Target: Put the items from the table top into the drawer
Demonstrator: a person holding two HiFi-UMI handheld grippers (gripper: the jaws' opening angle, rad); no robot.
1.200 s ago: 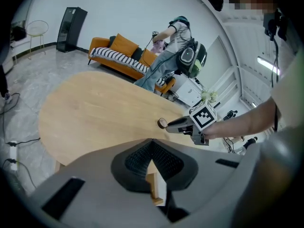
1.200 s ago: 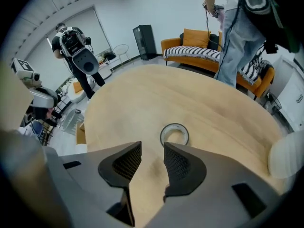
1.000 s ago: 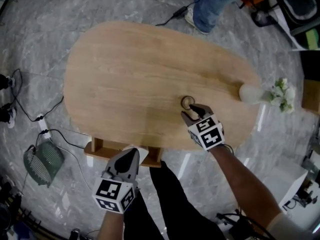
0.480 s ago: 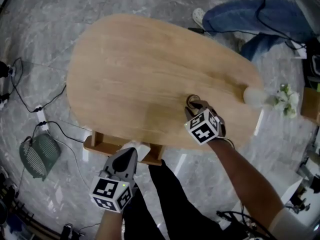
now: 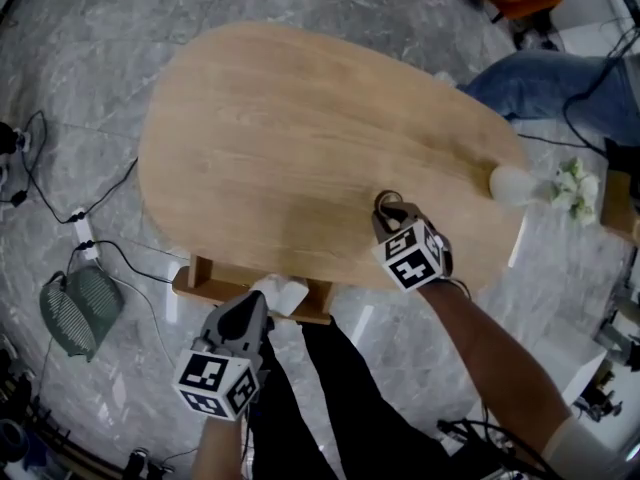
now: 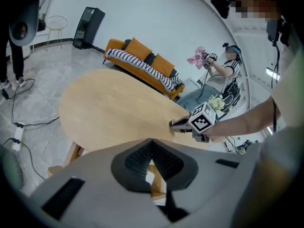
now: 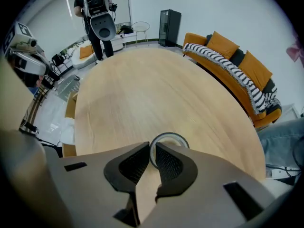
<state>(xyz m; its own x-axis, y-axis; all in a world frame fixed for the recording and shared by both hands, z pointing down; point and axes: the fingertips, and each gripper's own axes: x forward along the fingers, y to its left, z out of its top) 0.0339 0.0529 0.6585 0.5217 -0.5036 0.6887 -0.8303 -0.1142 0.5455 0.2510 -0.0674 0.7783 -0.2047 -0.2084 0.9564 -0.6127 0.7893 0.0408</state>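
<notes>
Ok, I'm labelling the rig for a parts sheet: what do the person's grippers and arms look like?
Both the left gripper and right gripper are grey, tapered shells with dark ribbed pads, each carrying a white cube of black square markers. The right arm is bare up to a white sleeve. The right jaws have just been closing, a tape roll rim between them.

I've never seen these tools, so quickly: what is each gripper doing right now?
Left gripper: closed, nothing held.
Right gripper: jaws have just been closing, now pinching the rim of the ring.
</notes>
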